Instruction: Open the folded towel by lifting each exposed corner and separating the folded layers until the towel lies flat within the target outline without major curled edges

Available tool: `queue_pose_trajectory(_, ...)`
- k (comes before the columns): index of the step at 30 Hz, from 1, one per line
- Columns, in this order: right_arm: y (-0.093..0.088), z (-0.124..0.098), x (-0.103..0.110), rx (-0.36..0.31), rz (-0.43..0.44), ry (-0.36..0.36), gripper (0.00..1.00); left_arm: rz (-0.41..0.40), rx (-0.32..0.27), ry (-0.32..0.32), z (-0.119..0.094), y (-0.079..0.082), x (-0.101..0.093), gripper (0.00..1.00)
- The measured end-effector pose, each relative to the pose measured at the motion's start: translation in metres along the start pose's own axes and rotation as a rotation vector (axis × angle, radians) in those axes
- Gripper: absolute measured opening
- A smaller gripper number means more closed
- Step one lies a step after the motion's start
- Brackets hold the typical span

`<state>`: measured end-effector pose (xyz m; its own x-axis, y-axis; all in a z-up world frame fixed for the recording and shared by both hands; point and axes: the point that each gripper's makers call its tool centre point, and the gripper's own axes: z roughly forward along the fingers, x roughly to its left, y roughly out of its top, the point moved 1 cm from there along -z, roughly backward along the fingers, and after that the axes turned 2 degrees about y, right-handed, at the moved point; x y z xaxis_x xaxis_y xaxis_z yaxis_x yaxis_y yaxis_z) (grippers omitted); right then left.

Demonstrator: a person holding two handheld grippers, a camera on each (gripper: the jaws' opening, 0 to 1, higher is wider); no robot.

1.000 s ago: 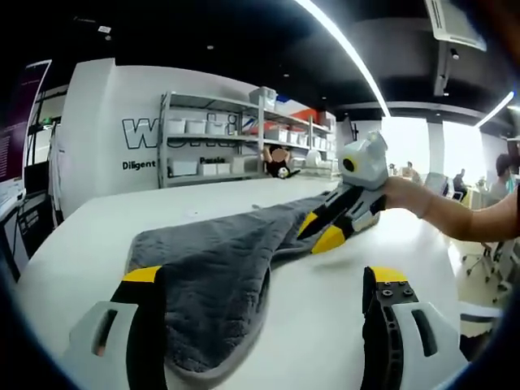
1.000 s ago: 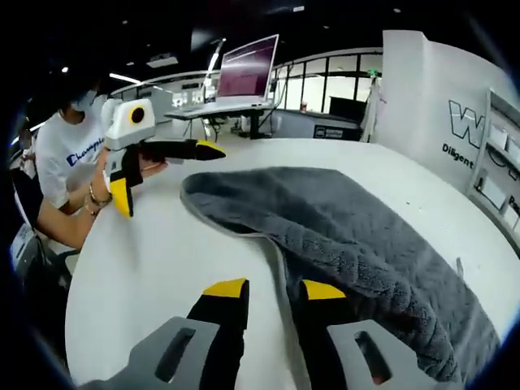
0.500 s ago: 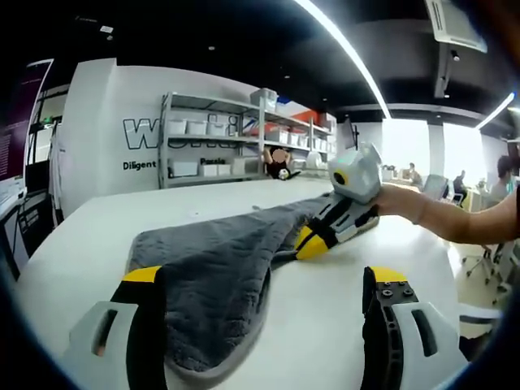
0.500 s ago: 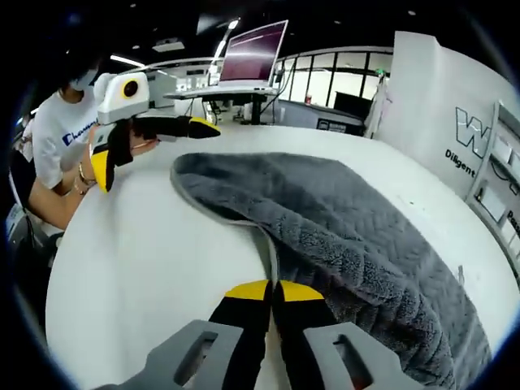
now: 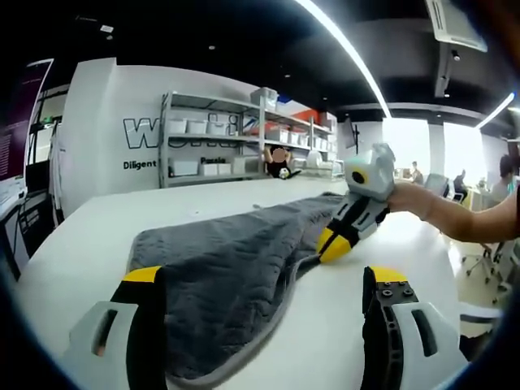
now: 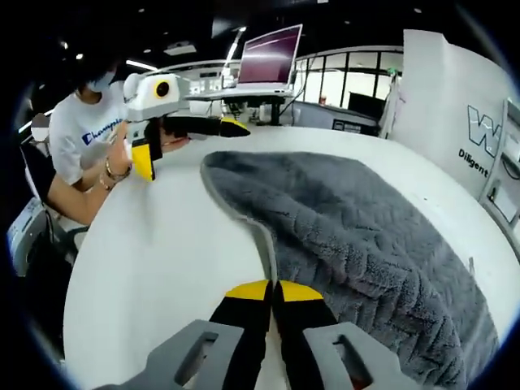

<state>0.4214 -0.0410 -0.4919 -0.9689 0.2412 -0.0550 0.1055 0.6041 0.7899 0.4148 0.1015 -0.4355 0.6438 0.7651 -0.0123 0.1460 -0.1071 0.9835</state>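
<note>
Low opposed views, towel [image 5: 219, 284] shared

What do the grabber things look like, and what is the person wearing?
Each gripper has black jaws with yellow tips, set in pale grey housings with slots. The right gripper shows that up close; the left gripper has a whitish top with a yellow-ringed round part. The person wears a white T-shirt with dark lettering and a bracelet.

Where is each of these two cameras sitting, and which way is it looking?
Left gripper view: rides the left gripper, looking across the towel toward shelves; the right gripper and a hand show.
Right gripper view: rides the right gripper, looking along the towel's edge toward the person holding the left gripper.
Shared: towel, white table, both grippers.
</note>
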Motion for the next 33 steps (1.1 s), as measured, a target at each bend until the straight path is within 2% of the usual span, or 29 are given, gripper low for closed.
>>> queue_pose_trajectory(8, -0.011, -0.017, 0.022, 0.019, -0.027, 0.03, 0.0, -0.002, 0.002, 0.001, -0.001, -0.001, 0.001, 0.99)
queue_pose_trajectory(12, -0.017, -0.025, 0.04, 0.026, -0.038, 0.072, 0.0, 0.0, 0.002, 0.005, -0.001, 0.0, 0.002, 0.99)
queue_pose_trajectory(15, -0.019, -0.028, 0.049, 0.03, -0.05, 0.078, 0.0, -0.006, 0.002, 0.007, -0.001, -0.001, 0.003, 0.99)
queue_pose_trajectory(20, -0.02, -0.029, 0.051, 0.026, -0.042, 0.079, 0.0, -0.007, 0.002, 0.012, -0.001, -0.001, 0.004, 0.99)
queue_pose_trajectory(23, -0.019, -0.03, 0.05, 0.004, -0.004, 0.081, 0.03, -0.015, 0.007, 0.018, -0.001, -0.003, 0.006, 0.99)
queue_pose_trajectory(25, -0.018, -0.033, 0.051, -0.009, 0.006, 0.075, 0.09, -0.018, 0.006, 0.02, -0.001, -0.003, 0.007, 0.99)
queue_pose_trajectory(29, -0.01, -0.046, 0.042, -0.075, 0.002, -0.016, 0.2, -0.02, 0.006, 0.021, -0.001, -0.003, 0.007, 0.99)
queue_pose_trajectory(30, -0.005, -0.054, 0.04, -0.113, 0.01, -0.049, 0.24, -0.02, 0.009, 0.021, -0.001, -0.004, 0.007, 0.99)
queue_pose_trajectory(32, 0.0, -0.065, 0.037, -0.161, 0.06, -0.083, 0.36, -0.007, 0.028, 0.012, 0.001, -0.006, 0.004, 0.99)
queue_pose_trajectory(33, 0.002, -0.071, 0.036, -0.182, 0.088, -0.104, 0.46, -0.003, 0.029, 0.011, 0.001, -0.006, 0.003, 0.99)
